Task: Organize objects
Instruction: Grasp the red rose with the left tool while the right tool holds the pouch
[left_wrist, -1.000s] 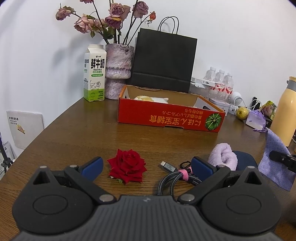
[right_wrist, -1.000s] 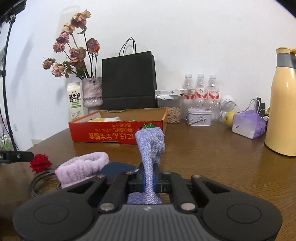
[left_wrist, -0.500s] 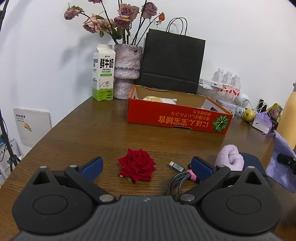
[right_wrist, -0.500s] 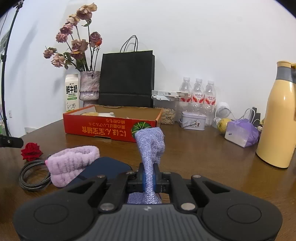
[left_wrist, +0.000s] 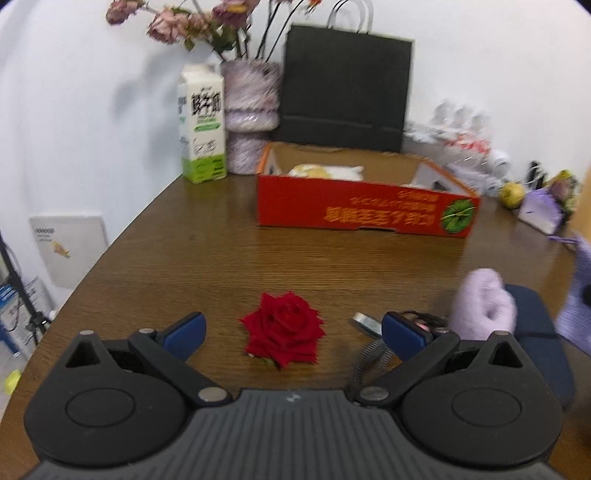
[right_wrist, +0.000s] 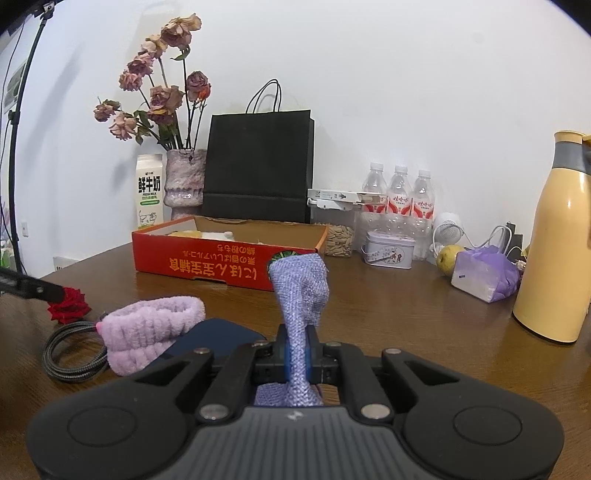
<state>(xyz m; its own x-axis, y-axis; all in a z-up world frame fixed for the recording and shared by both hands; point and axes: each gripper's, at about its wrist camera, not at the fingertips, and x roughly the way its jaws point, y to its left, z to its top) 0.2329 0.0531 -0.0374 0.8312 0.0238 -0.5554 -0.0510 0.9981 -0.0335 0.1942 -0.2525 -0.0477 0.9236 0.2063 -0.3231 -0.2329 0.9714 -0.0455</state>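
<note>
My left gripper (left_wrist: 293, 334) is open, its blue pads on either side of a red rose (left_wrist: 283, 334) that lies on the brown table; the rose also shows in the right wrist view (right_wrist: 69, 305). My right gripper (right_wrist: 298, 356) is shut on a lilac woven cloth pouch (right_wrist: 301, 291) that stands up between the pads, above the table. An open red cardboard box (right_wrist: 225, 260) (left_wrist: 364, 206) stands behind, with pale items inside.
A lilac fluffy band (right_wrist: 149, 334) lies on a dark blue pad (right_wrist: 218, 338) beside a coiled braided cable (right_wrist: 70, 354). At the back are a milk carton (left_wrist: 202, 123), vase (left_wrist: 249, 114), black paper bag (right_wrist: 258, 170), water bottles (right_wrist: 397, 201), tin (right_wrist: 388, 253) and yellow flask (right_wrist: 554, 258).
The left gripper has shifted so the rose sits more centrally between its pads. The right gripper has risen a little with the pouch still held.
</note>
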